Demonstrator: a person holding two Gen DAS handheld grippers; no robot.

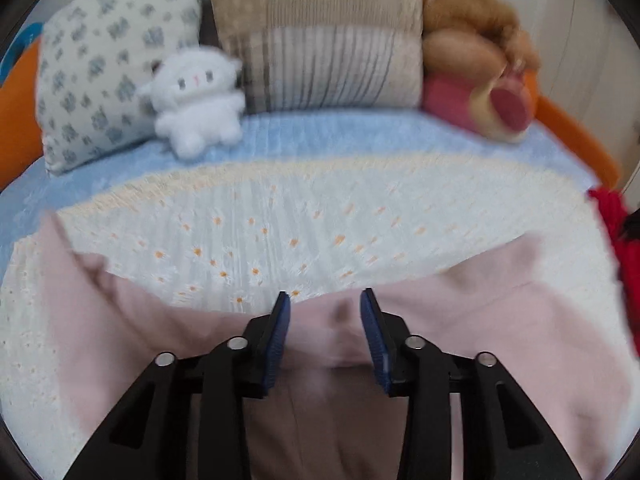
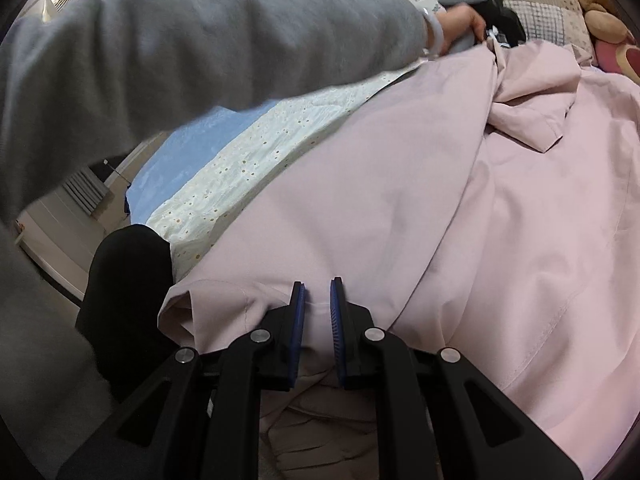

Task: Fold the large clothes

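My right claw (image 2: 318, 300) is clenched on a fold of the pink garment (image 2: 460, 208) at its near hem, the cloth bunched between the pads. My left claw (image 1: 325, 312) hangs released over the garment's far edge, jaws apart with pink cloth between them but not pinched. The garment lies spread over the daisy-print quilt (image 1: 280, 216) on the bed, below the pillows (image 1: 316, 40).

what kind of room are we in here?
Most likely a bedroom: the pale pink garment lies on a bed with a daisy-print white quilt, with a floral-print pillow and a fluffy white plush toy at its far edge.
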